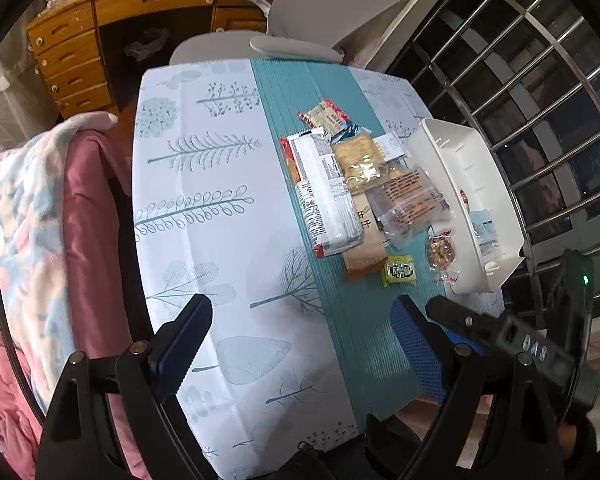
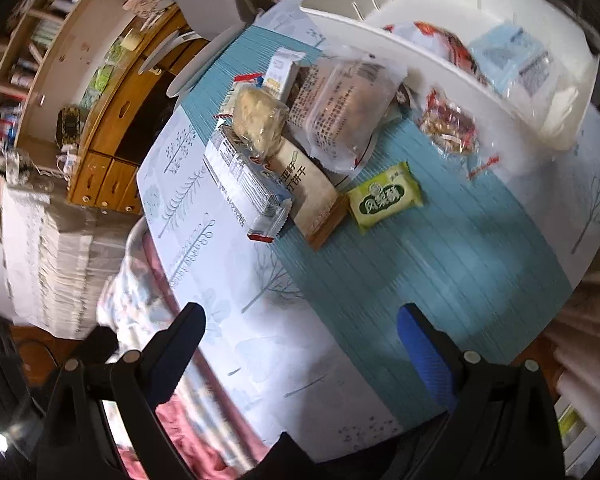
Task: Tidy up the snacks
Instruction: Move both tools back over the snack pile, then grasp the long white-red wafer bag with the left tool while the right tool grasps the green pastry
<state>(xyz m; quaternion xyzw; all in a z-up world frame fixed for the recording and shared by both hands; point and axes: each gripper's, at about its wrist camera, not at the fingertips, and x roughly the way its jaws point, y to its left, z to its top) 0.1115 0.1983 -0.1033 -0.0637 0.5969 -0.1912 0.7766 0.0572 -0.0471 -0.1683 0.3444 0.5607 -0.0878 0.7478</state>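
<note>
A pile of snack packets lies on the teal strip of the table: a long white wafer pack (image 1: 324, 192) (image 2: 244, 180), a clear cracker pack (image 1: 360, 164) (image 2: 260, 120), a clear cake pack (image 1: 410, 206) (image 2: 348, 108), a brown biscuit box (image 2: 312, 196), a small green packet (image 1: 399, 270) (image 2: 384, 198) and a red nut packet (image 1: 442, 254) (image 2: 450, 126). A white basket (image 1: 460, 168) (image 2: 380, 28) stands to the right and holds a red packet (image 2: 440, 40) and a blue one (image 2: 512, 56). My left gripper (image 1: 300, 328) is open and empty above the near table. My right gripper (image 2: 300, 328) is open and empty, short of the green packet.
A tree-patterned cloth (image 1: 204, 208) covers the table. A grey chair (image 1: 320, 12) stands at the far end, a wooden desk (image 1: 100, 32) behind it. A pink blanket (image 1: 28, 240) lies to the left. A barred window (image 1: 540, 80) is to the right.
</note>
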